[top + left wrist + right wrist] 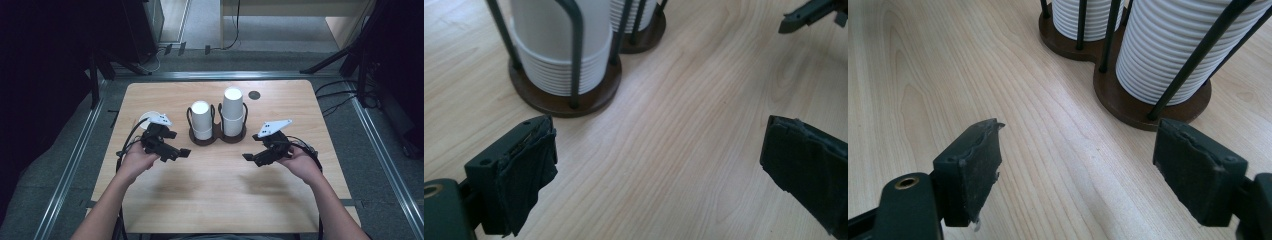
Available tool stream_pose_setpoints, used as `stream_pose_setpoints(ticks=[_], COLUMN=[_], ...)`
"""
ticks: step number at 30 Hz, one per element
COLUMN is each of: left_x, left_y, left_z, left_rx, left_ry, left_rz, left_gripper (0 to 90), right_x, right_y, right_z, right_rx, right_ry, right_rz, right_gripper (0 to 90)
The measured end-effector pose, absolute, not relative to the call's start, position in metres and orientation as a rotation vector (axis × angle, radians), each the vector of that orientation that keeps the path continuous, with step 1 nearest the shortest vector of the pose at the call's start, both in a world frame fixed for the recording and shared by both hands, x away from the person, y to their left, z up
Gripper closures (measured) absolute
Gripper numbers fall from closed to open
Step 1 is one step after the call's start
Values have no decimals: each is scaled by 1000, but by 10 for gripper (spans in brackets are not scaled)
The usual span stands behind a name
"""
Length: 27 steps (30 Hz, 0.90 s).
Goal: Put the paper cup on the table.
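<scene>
A dark brown two-bay cup holder [217, 137] stands at the table's middle. Its left bay holds a shorter stack of white cups [201, 119] and its right bay a taller stack [233, 110]. My left gripper [178, 144] hovers left of the holder, open and empty; in its own view the jaws stand wide apart [659, 165] with the shorter stack [559, 45] just ahead. My right gripper [252, 149] hovers right of the holder, also open and empty [1078, 160], facing the taller stack [1178, 45] inside its black wire posts.
A white round object [145, 118] lies behind the left gripper, partly hidden by it. A black round hole cover [254, 95] sits at the table's back right. The light wood table [215, 200] is bare in front. The right gripper's jaw tip [809, 12] shows in the left gripper view.
</scene>
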<state>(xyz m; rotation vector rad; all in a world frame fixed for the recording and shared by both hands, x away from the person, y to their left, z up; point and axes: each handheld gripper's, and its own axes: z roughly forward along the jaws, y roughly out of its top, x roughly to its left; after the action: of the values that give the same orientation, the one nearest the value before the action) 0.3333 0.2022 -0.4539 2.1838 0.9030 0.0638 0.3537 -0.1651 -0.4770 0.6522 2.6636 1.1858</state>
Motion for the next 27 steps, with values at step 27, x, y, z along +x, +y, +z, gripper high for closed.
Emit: stream_pose_setpoints(ticks=[27], left_x=[323], left_y=[142], left_z=[-471], left_rx=[2233], left_ry=[721], left_rz=[97], left_gripper=[19], right_x=[353], right_y=[-158], right_z=[-476], right_rx=[622], right_ry=[2670], right_rz=[1210], right_gripper=[194])
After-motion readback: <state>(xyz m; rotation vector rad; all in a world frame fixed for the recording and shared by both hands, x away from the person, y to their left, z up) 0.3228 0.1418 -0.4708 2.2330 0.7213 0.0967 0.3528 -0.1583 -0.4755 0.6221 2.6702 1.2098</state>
